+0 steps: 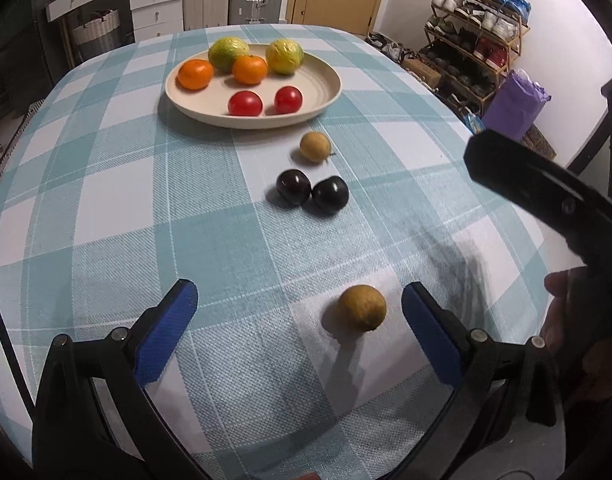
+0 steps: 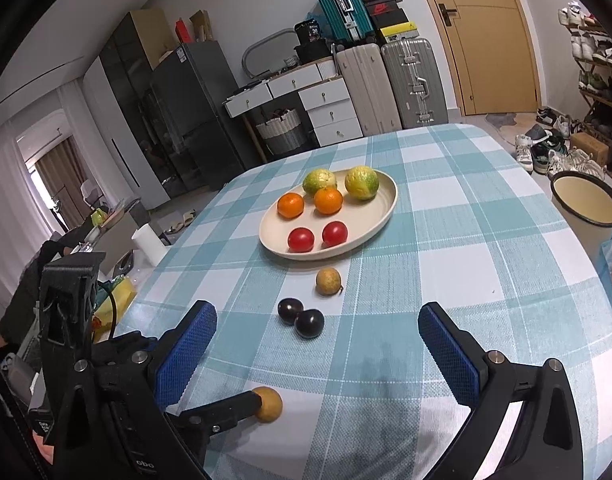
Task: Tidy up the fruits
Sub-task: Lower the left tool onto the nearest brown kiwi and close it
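Fruits lie in two groups on the checked bench [image 1: 106, 208]. On the plate [image 1: 330, 92], left to right: an orange [image 1: 195, 74], a green citrus [image 1: 226, 53], a second orange [image 1: 249, 69], a tomato [image 1: 245, 103], a second tomato [image 1: 288, 99] and a yellow-green citrus [image 1: 284, 56]. Loose on the cloth, nearer the cameras: two dark plums [image 1: 293, 187] touching each other, a small tan fruit [image 1: 315, 146] between them and the plate, and a second tan fruit [image 1: 362, 307] well apart from the rest.

The left claw [image 1: 300, 320] stands wide open and empty, with the near tan fruit between its pads [image 1: 168, 332], close to the right-hand one; in the right wrist view one finger appears to touch it. The right claw [image 2: 318, 354] is likewise wide open and empty, above the cloth short of the plums.

Judged by look, the tan fruit is light, round and firm-skinned, apt to roll if nudged. A hold across its widest part, centred between the pads, seems best, with gentle closing. The plums look glossy, probably slippery and easily bruised.
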Available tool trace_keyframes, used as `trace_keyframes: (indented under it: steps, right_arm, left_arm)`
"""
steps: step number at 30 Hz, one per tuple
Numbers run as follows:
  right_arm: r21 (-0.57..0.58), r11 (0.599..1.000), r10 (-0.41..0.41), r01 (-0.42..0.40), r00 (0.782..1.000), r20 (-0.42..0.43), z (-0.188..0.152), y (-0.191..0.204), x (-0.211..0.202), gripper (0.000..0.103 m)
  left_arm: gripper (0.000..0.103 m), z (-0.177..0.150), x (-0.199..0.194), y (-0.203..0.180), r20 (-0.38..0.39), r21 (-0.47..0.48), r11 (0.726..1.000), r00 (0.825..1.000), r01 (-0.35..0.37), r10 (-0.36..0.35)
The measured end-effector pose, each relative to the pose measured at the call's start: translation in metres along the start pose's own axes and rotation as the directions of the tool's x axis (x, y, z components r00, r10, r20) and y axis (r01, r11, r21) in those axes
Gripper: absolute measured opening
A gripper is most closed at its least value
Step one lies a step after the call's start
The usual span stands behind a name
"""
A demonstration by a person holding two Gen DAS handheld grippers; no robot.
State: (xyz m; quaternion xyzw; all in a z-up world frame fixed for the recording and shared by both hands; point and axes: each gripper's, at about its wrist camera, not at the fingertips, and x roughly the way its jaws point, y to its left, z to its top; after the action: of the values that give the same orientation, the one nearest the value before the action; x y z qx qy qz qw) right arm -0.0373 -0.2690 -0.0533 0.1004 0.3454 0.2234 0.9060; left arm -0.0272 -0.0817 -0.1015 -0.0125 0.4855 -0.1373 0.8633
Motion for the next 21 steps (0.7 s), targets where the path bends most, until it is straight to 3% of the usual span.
trace_keyframes:
  steps: [8, 13, 21]
  right_arm:
    - [0.029, 0.999, -0.013, 0.013, 1.000, -0.007, -0.003, -0.010, 0.001, 0.103]
    - [0.048, 0.999, -0.018, 0.019, 1.000, -0.020, -0.005, -0.016, 0.002, 0.103]
    - [0.057, 0.998, -0.024, 0.025, 0.999, -0.023, -0.008, -0.019, 0.000, 0.103]
  left_arm:
    - [0.101, -0.006, 0.010, -0.017, -0.027, 0.074, 0.997, 0.999, -0.021, 0.023]
    - [0.100, -0.006, 0.009, -0.018, -0.023, 0.076, 0.997, 1.000, 0.017, -0.015]
    - [0.074, -0.008, 0.011, -0.019, -0.035, 0.079, 0.994, 0.997, 0.073, -0.070]
